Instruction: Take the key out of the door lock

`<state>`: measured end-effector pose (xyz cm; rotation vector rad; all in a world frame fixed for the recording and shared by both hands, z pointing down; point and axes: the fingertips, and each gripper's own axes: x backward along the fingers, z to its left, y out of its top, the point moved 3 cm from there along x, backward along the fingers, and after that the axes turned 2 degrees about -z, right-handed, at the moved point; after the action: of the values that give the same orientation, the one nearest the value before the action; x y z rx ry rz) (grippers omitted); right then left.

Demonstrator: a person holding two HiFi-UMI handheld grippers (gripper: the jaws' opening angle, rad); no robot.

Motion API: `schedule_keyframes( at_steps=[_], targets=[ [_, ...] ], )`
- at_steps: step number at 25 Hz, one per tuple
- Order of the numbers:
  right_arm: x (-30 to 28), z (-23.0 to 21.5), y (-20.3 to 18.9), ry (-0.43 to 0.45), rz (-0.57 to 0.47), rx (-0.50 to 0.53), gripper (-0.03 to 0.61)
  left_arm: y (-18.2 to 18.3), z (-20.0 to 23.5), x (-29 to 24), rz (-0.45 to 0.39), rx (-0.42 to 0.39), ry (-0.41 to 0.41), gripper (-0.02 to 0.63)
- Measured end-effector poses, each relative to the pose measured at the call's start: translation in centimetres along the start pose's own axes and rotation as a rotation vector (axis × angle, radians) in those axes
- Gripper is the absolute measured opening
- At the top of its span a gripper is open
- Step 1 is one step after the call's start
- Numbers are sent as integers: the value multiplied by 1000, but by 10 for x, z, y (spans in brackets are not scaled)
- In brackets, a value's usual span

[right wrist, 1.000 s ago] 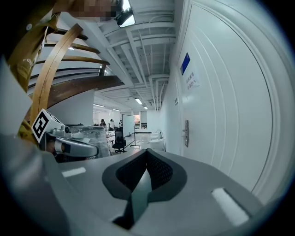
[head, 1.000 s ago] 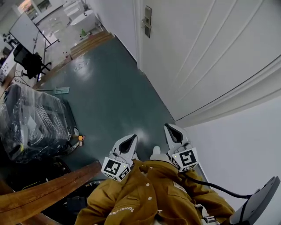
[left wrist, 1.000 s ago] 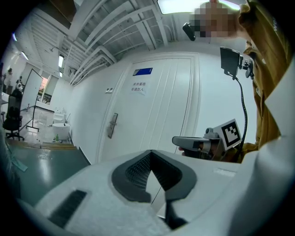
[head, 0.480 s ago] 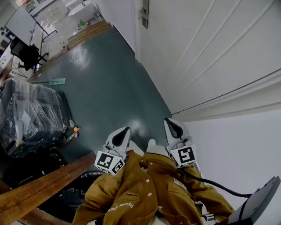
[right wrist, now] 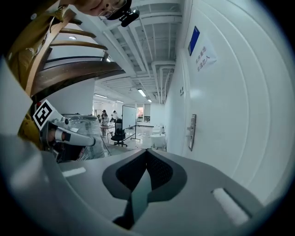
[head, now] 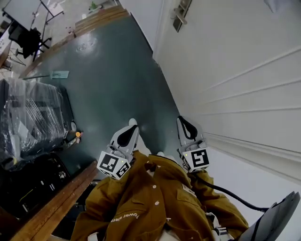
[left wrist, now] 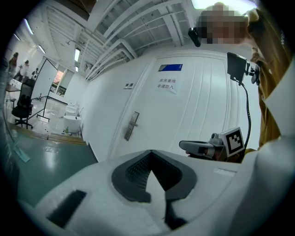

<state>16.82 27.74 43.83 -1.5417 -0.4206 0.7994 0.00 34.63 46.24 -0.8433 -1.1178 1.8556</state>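
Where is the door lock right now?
In the head view the door lock sits top centre on the white door, well ahead of the left gripper and right gripper.

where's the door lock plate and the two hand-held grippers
door lock plate (head: 181,14): head view, middle of the metal plate on the door.
left hand-held gripper (head: 131,126): head view, at its closed jaw tips.
right hand-held gripper (head: 182,121): head view, at its closed jaw tips.

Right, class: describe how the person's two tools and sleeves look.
Both the left tool and right tool are pale grey with dark ribbed pads and a black-and-white marker cube. A black cable trails from the right one. The sleeves are mustard-brown.
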Motion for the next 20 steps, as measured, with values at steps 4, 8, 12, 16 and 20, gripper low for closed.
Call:
schedule_keyframes(
  at_steps=[4,8,12,16,20],
  targets=[
    [-83,-17,39,-28,-22,18,8,50,68,-41,0,-24,-46,-5],
    [-143,-43,67,-60,-30,17,8,86,108,-97,3,-33,-90,-5],
    [-192,-75,79,-68,-45,6,8,112,128,-156,4,-44,-146,-3],
    [-236,-121,86,-69,-57,0,8,136,137,-226,7,-84,-180,-3],
    [-264,-158,91,-55,-58,-9,8,155,140,-283,0,-120,-194,-3]
  ],
)
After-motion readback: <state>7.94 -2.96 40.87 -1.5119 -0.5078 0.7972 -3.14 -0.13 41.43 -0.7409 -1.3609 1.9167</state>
